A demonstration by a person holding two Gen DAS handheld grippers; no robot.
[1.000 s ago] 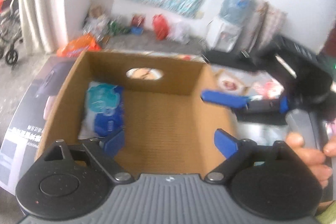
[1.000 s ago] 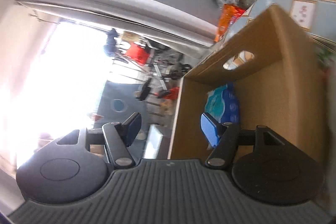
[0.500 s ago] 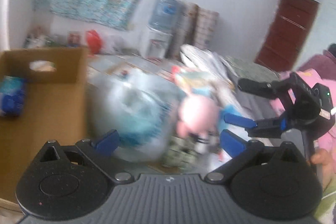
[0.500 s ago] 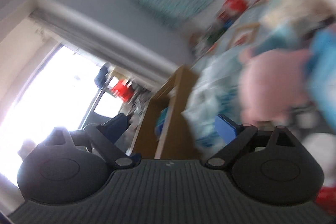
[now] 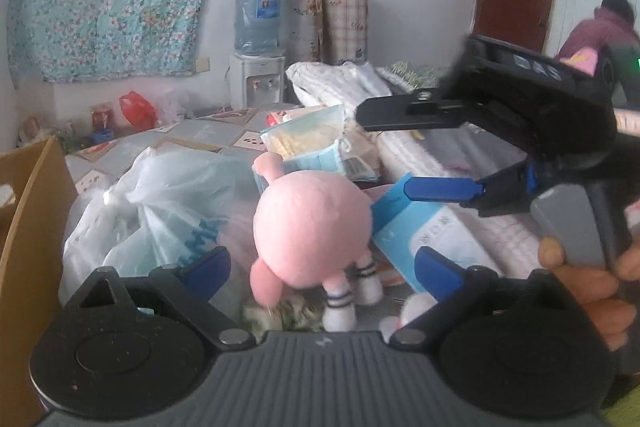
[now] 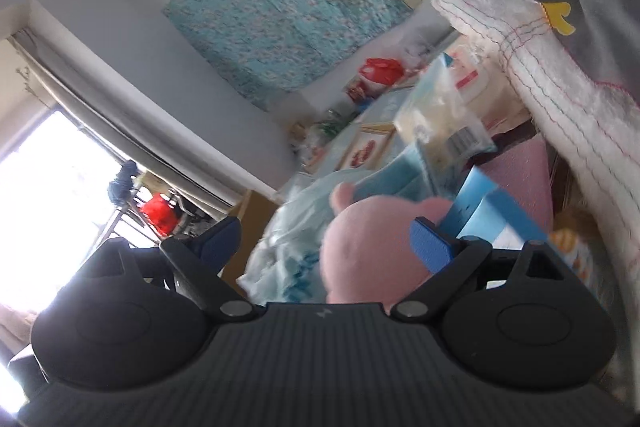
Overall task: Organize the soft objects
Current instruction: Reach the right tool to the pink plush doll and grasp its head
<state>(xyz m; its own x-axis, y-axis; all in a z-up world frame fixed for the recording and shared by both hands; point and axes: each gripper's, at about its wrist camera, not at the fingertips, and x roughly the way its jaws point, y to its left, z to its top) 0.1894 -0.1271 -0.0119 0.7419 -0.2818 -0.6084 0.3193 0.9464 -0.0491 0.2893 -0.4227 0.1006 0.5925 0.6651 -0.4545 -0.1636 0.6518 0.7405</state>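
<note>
Pink plush toy (image 5: 312, 231) between wide left tool (image 5: 320, 267) tips

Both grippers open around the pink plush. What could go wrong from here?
1. Both the left gripper and right gripper converge on the pink plush toy; their fingers could collide or fight over it.
2. The blue carton leans against the plush right by the right gripper's lower finger, so it may get pinched or dragged along.
3. The plastic bag sits against the plush's other side; the left finger could snag it.

Soft daylight, window (image 6: 36, 195) glare blown out, fisheye-bent edges.
</note>
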